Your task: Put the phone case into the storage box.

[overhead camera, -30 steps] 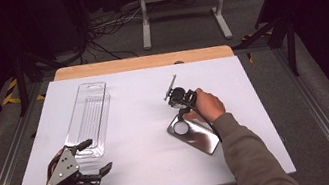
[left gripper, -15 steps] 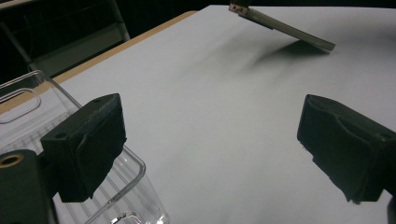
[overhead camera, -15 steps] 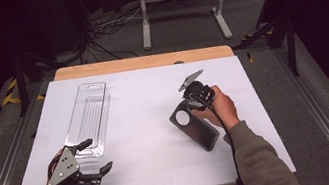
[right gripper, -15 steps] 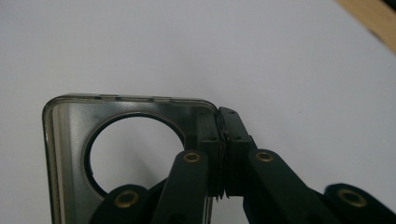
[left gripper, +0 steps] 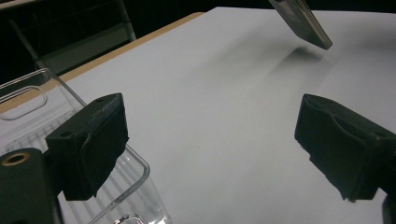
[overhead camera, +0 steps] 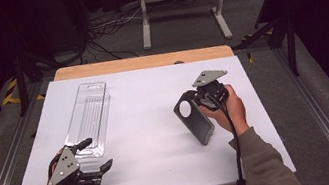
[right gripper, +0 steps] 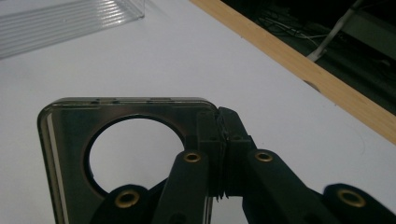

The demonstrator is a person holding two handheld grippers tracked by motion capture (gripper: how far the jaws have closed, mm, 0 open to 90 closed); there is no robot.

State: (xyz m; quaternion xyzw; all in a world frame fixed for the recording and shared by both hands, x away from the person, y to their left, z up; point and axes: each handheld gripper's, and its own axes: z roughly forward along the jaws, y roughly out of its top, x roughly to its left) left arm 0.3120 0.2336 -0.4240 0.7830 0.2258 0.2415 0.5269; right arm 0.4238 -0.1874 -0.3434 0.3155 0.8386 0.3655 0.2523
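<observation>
The right tool (overhead camera: 202,97) is clamped on the corner of a dark phone case (overhead camera: 193,117) and has just lifted it off the white table (overhead camera: 150,140), tilted. The left tool (overhead camera: 93,155) waits open beside the clear tray (overhead camera: 89,116), likely where the case goes.

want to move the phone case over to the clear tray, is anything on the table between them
Nothing visible. The right gripper is shut on the dark phone case, held tilted above the white table. Between it and the clear plastic tray lies only bare surface. The open left gripper sits at the tray's near end, not in that path.
</observation>
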